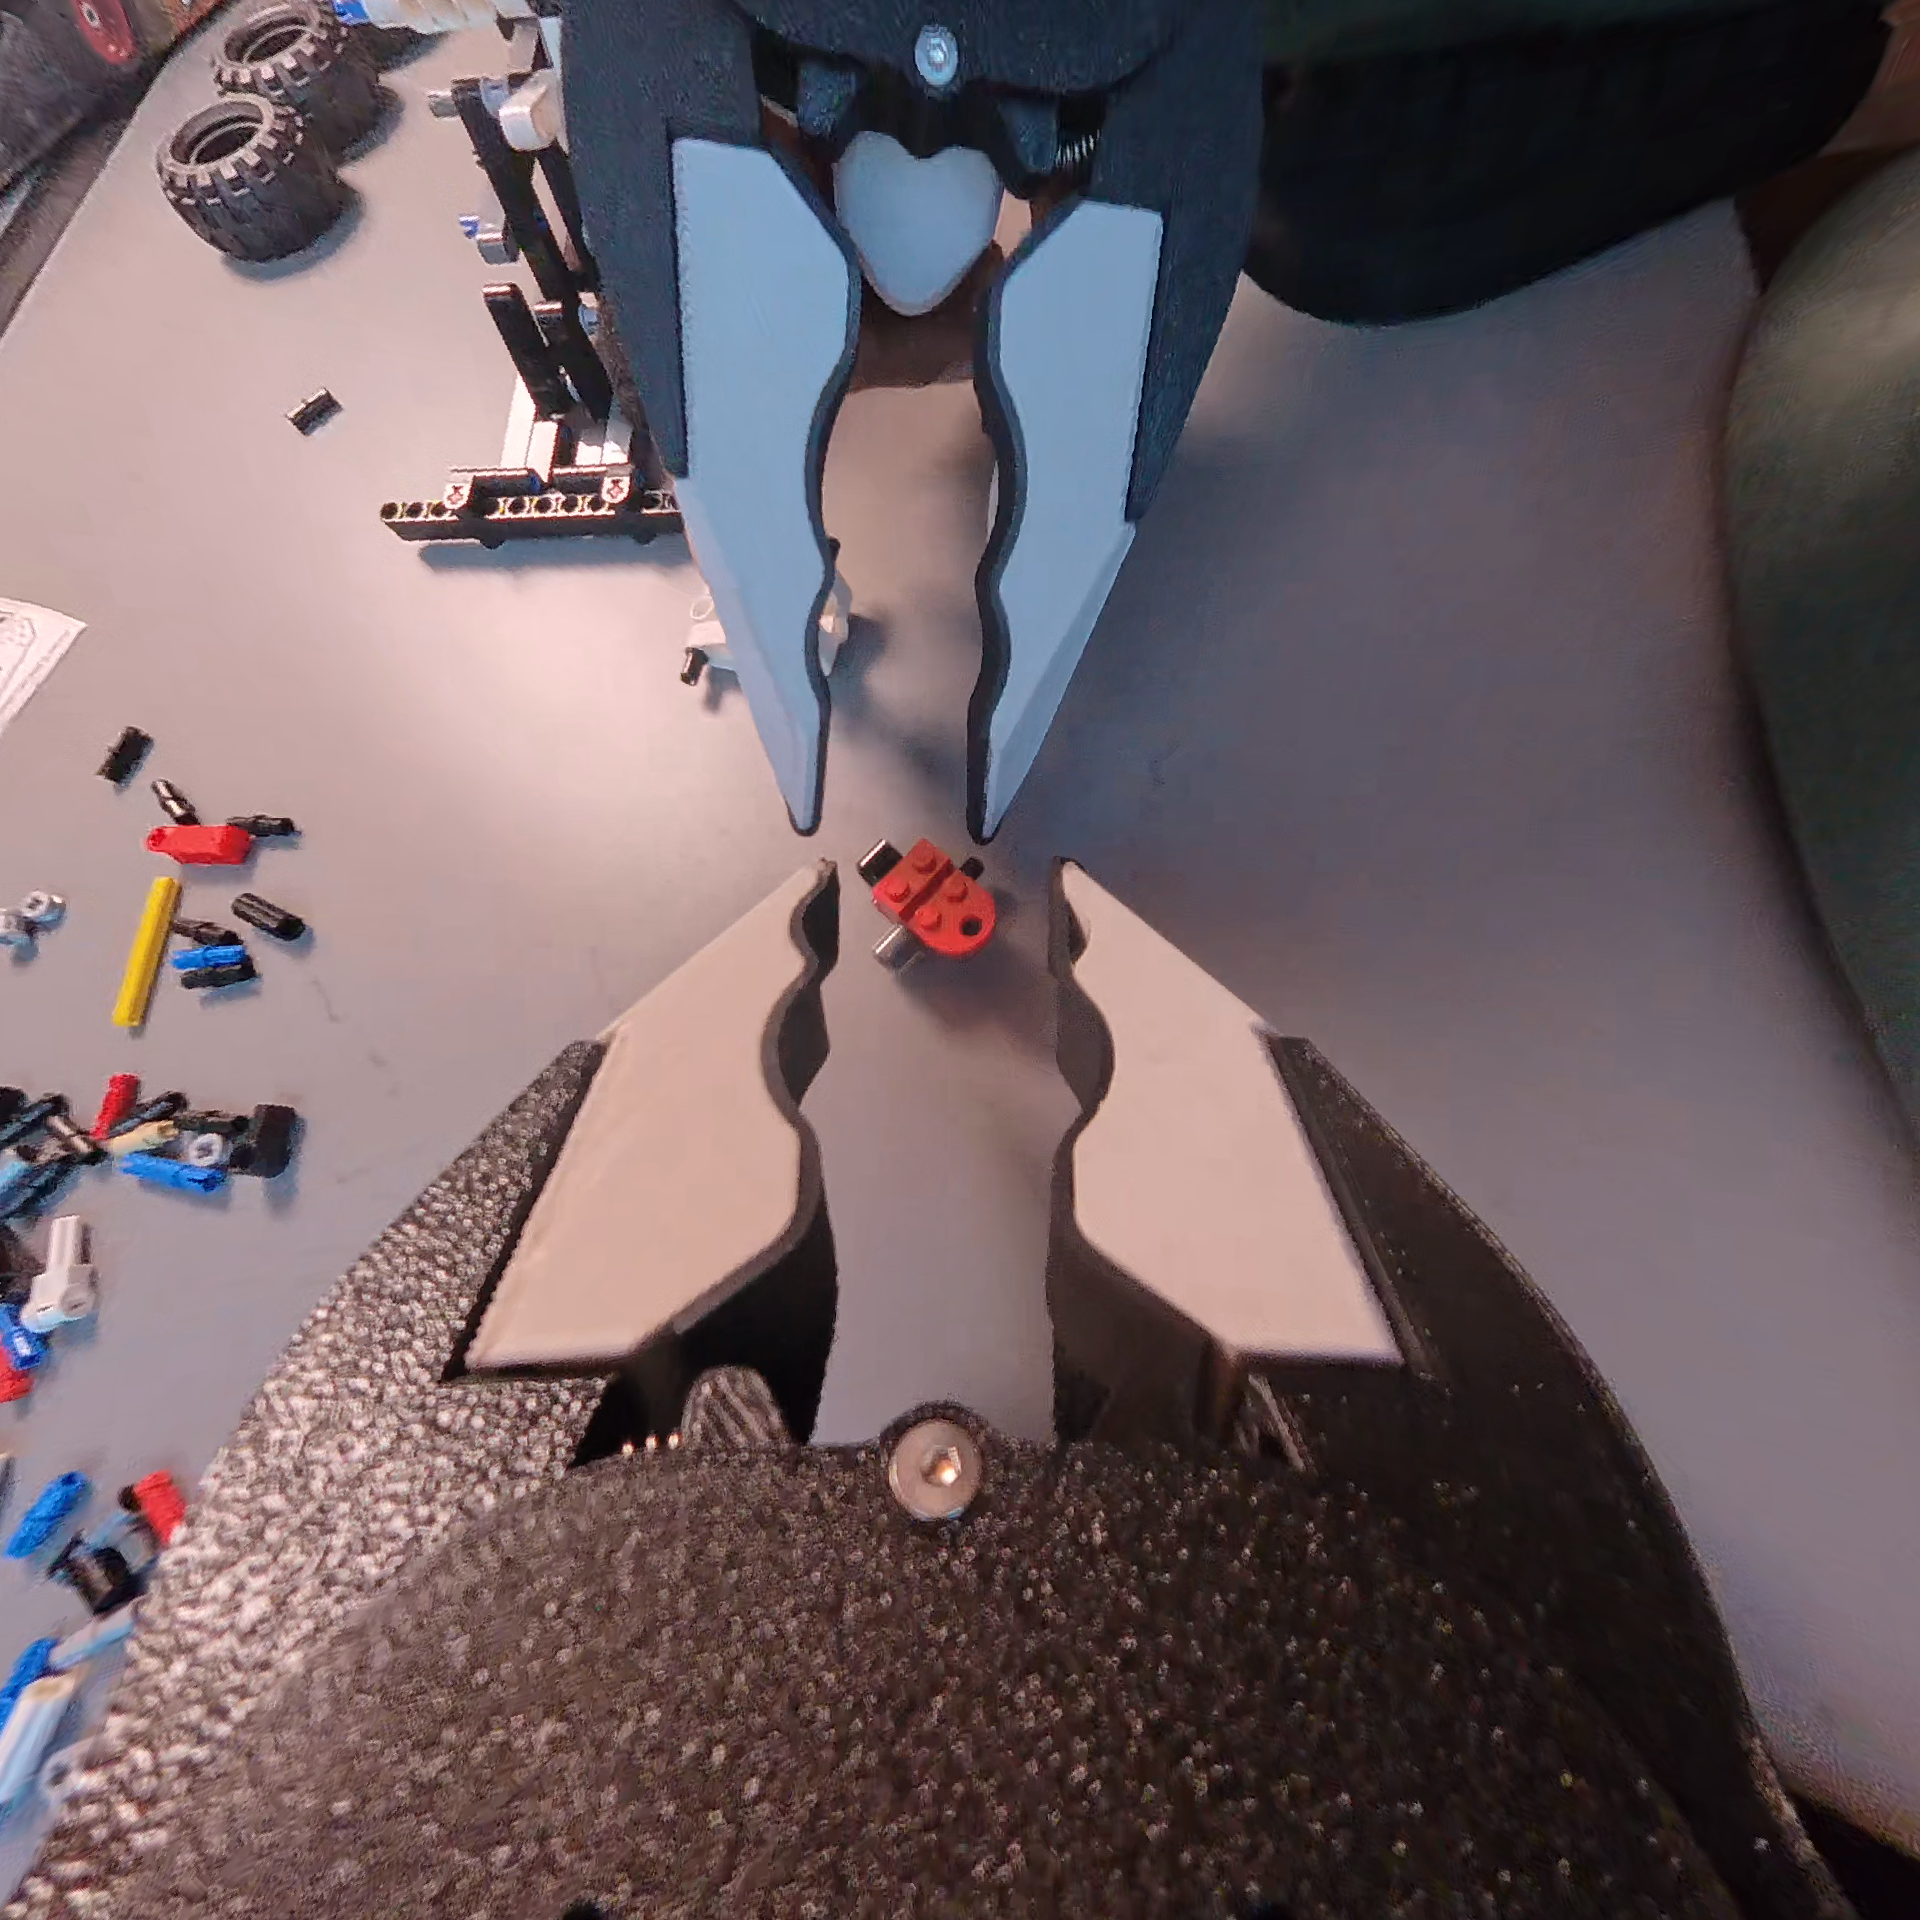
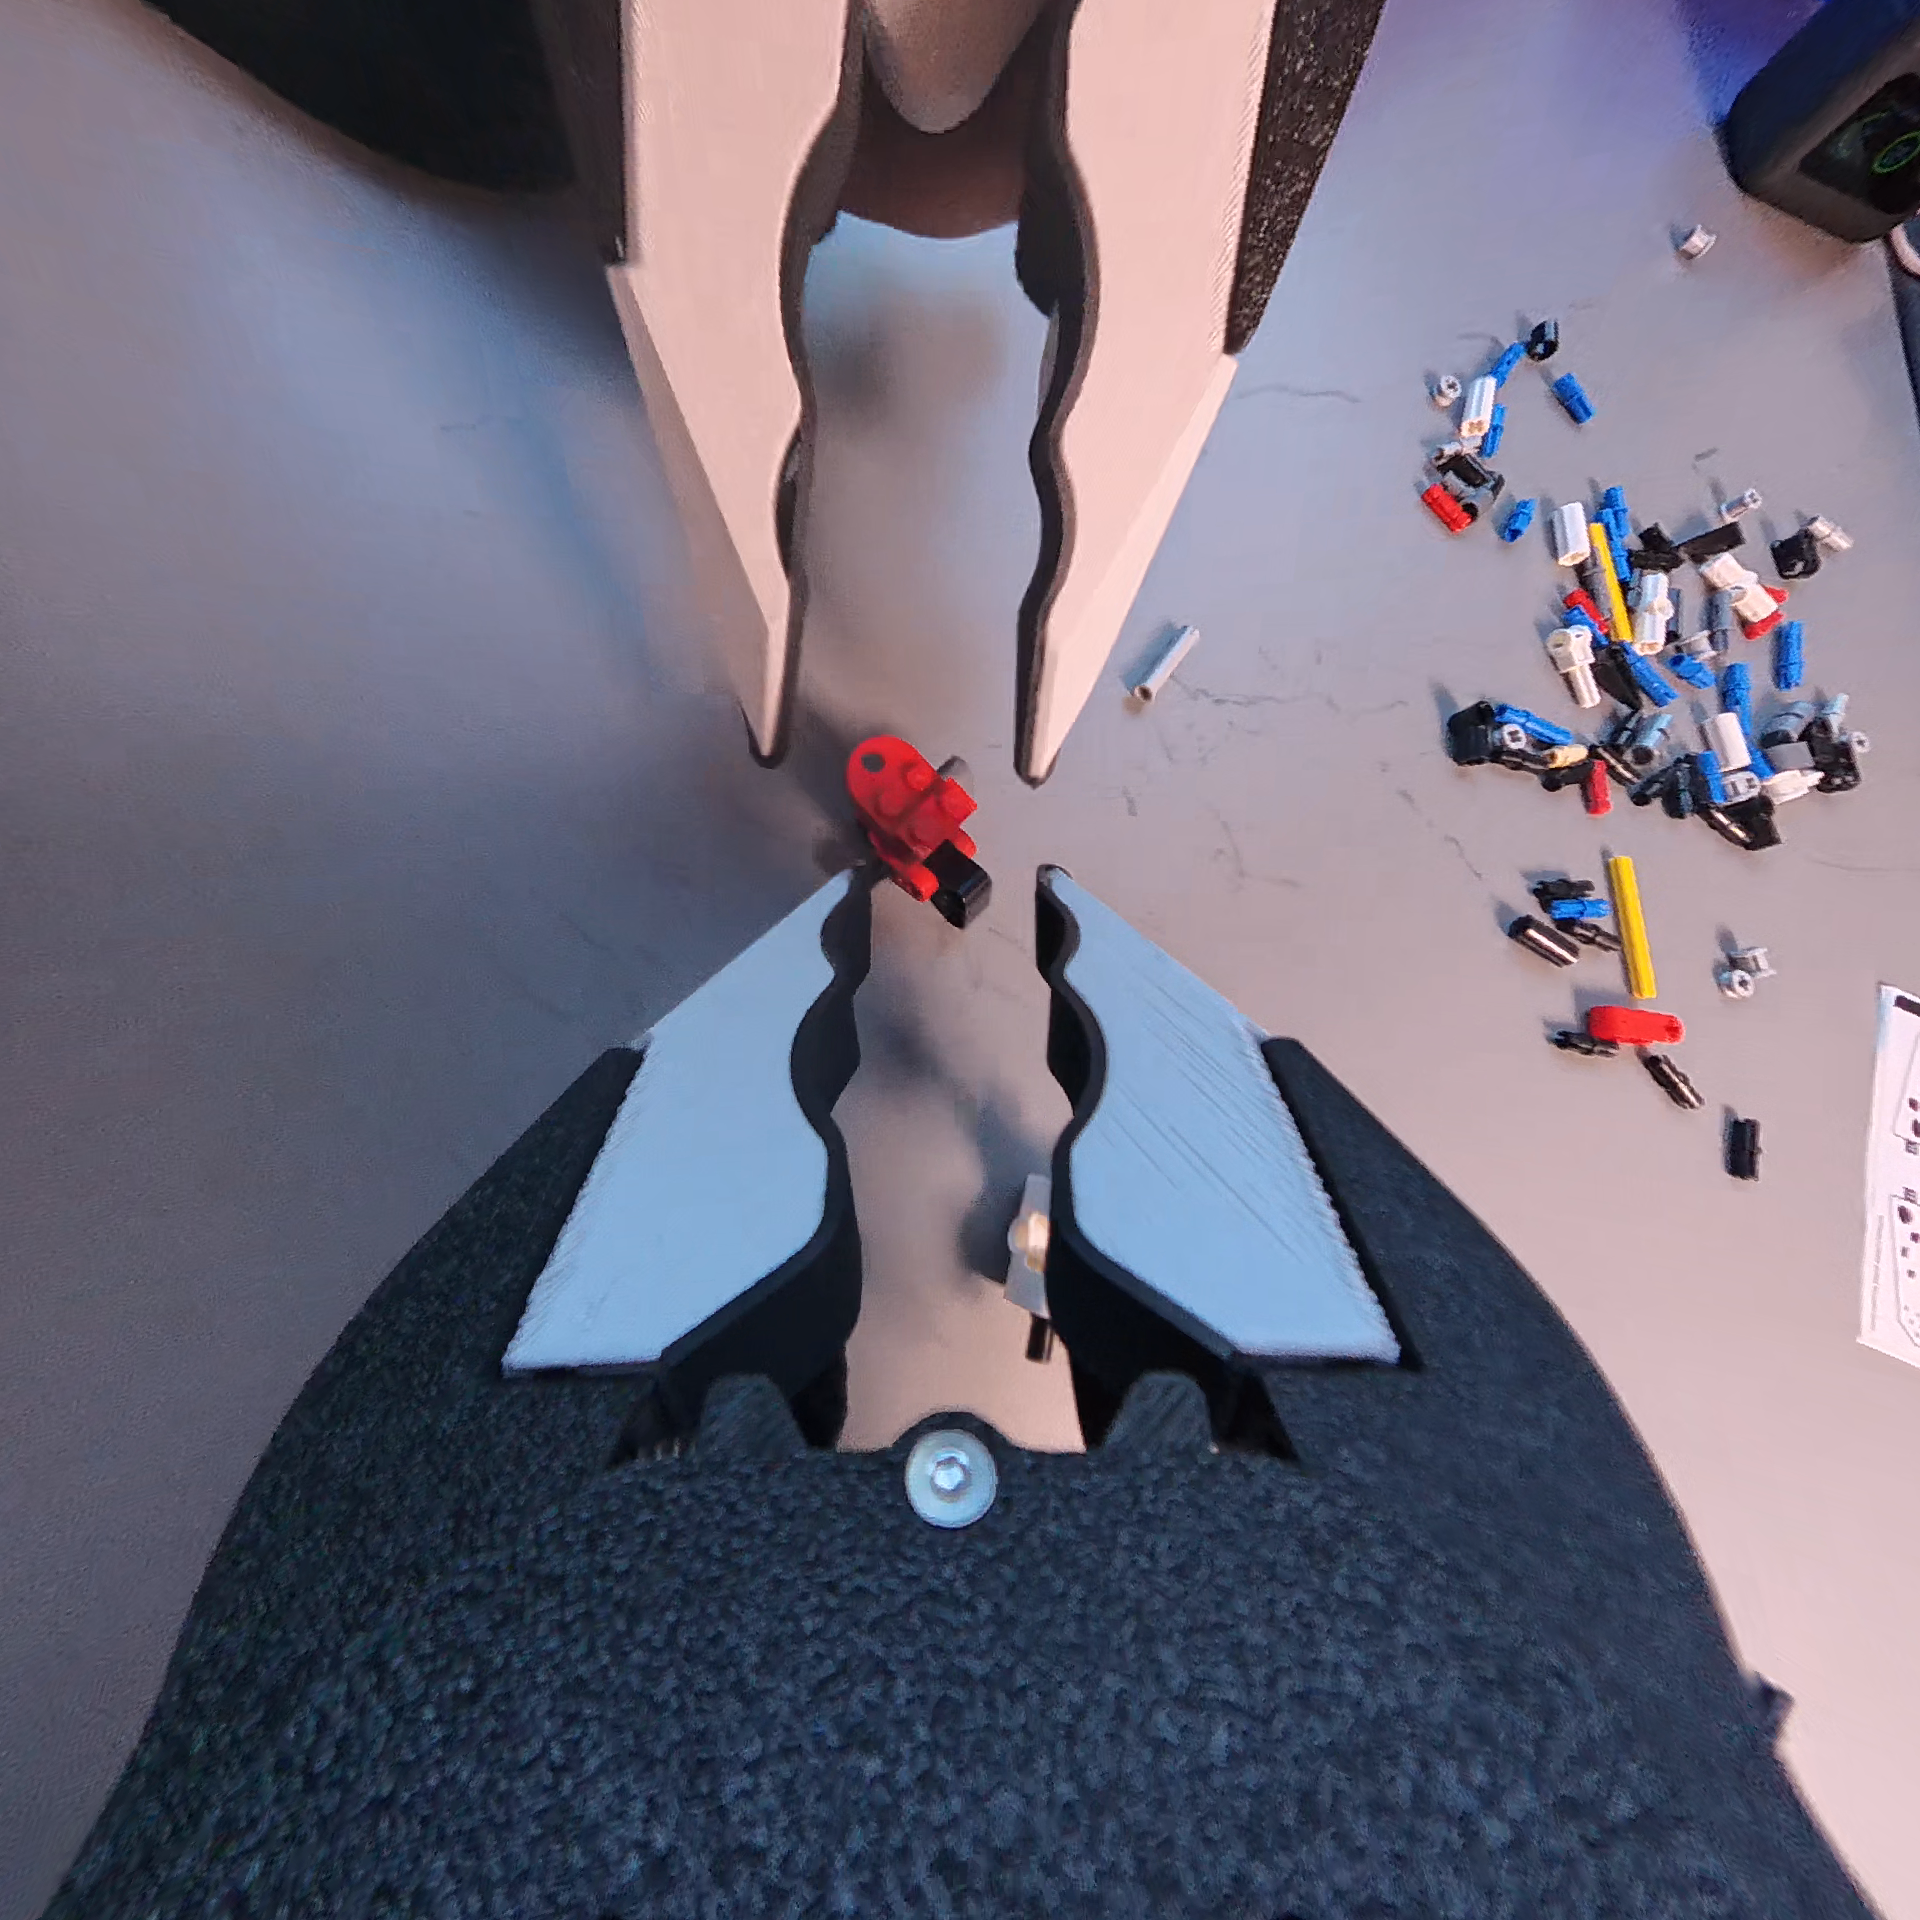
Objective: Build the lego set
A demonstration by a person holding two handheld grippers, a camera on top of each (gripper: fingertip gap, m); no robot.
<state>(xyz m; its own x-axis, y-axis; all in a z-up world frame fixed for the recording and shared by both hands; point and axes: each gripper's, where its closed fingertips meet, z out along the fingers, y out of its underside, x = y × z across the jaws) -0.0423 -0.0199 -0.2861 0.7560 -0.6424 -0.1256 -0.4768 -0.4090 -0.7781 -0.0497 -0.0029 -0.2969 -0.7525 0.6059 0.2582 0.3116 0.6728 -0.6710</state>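
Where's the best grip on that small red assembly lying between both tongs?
Probably across the red assembly's studded body. Its black pin and grey stub stick out the ends, so close on the flat sides between them, coming from the left tongs, already open around it.

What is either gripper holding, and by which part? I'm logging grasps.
Nothing. The left gripper and right gripper are both open, and the small red piece lies on the table between them.
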